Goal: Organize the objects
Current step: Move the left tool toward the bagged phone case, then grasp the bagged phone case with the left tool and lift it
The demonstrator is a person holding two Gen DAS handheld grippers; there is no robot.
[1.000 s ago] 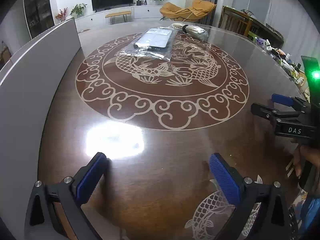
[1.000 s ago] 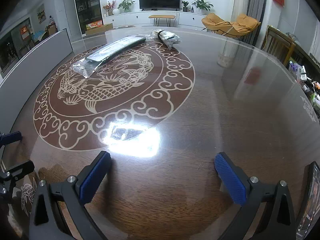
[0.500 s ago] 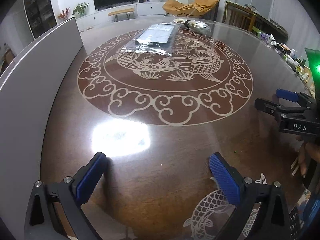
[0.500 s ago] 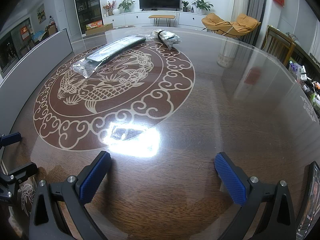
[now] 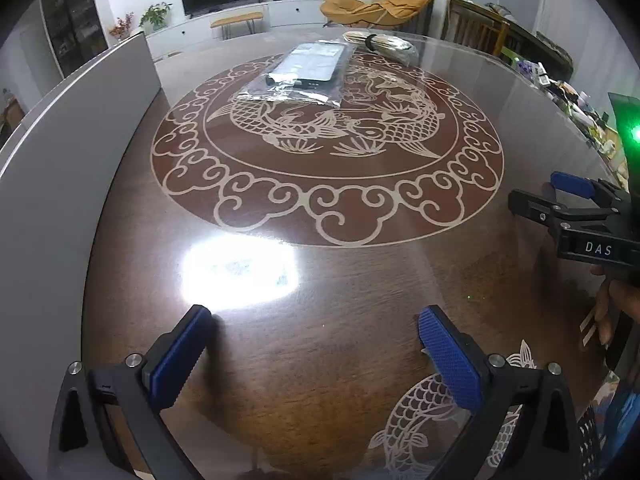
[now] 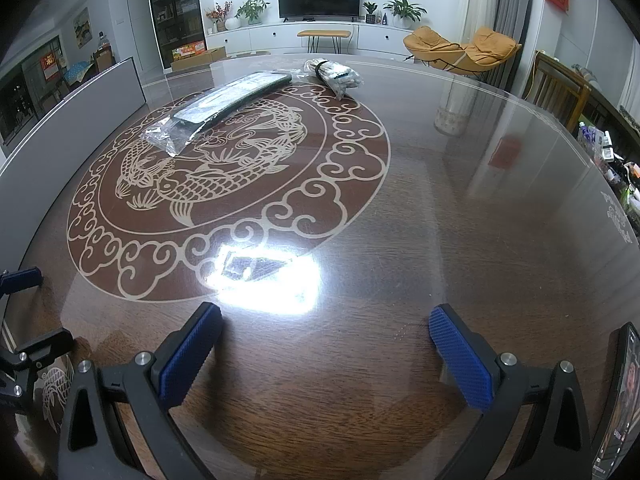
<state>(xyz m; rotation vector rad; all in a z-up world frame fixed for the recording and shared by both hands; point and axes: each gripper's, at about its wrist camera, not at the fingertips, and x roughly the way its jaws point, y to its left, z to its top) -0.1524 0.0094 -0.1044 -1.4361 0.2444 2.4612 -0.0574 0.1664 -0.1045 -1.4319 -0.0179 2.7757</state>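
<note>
Far across the bench (image 6: 460,220), a flat plastic-bagged item (image 5: 304,72) lies lengthwise ahead, nearer the left gripper (image 5: 316,344); both it and the right gripper (image 6: 326,346) hover, jaws released.

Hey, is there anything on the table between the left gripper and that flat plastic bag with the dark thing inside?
Nothing visible. The left gripper, jaws open, faces bare glossy table all the way to the flat plastic bag. The bundle in clear wrap lies beyond the bag, and the right gripper sits off to the side.
</note>
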